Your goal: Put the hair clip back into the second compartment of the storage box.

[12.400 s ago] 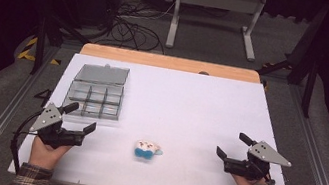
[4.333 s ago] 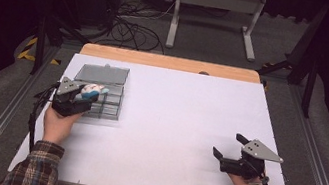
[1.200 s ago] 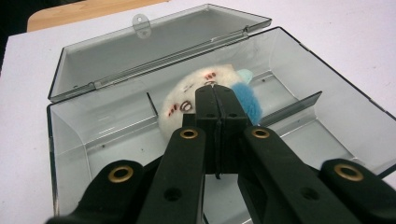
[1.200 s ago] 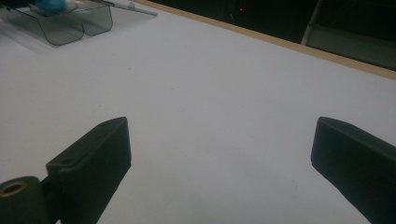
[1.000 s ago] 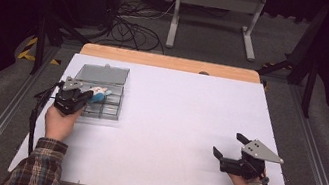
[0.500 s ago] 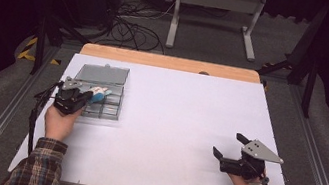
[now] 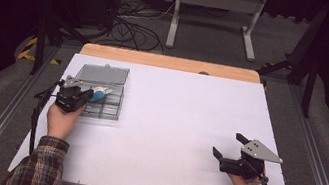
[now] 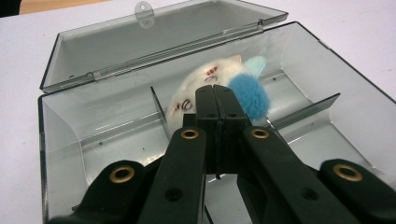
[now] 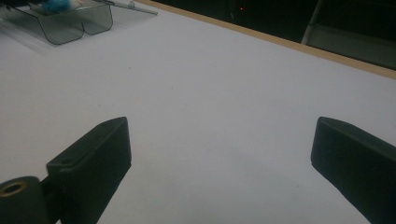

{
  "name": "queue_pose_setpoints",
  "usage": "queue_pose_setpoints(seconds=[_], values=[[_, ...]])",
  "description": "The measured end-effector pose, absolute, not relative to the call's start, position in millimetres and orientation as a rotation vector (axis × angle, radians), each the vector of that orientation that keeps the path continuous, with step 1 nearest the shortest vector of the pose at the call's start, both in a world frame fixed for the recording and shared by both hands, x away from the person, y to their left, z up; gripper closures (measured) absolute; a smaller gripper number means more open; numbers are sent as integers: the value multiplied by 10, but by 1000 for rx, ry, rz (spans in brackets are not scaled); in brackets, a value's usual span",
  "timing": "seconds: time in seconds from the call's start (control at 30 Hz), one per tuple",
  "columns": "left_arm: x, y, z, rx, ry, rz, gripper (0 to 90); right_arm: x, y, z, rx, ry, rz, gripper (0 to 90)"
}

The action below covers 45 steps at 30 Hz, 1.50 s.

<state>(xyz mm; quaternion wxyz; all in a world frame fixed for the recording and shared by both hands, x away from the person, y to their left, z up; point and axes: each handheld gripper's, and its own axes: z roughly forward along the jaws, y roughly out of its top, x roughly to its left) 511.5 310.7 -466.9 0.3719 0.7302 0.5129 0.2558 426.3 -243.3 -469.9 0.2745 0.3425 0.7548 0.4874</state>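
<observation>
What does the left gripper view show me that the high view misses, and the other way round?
Left gripper view: thin dividers inside the clear grey plastic box, the latch tab on its open lid, red marks on the white plush toy with a blue tuft. High view: the whole white table, the open right gripper, a plaid sleeve, floor cables. Both: box, toy, and the left gripper shut on the toy.

A lab-like recording space: a white table in a dark room, tangled cables and a metal stand on grey floor beyond the claws.
</observation>
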Motion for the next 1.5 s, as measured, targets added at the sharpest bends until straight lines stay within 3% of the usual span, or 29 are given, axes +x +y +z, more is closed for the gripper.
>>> queue_pose_setpoints(seconds=[1.5], values=[[5189, 3098, -4730, 1895, 1361, 632, 900, 4263, -2431, -4699, 921, 2033, 1309, 55]])
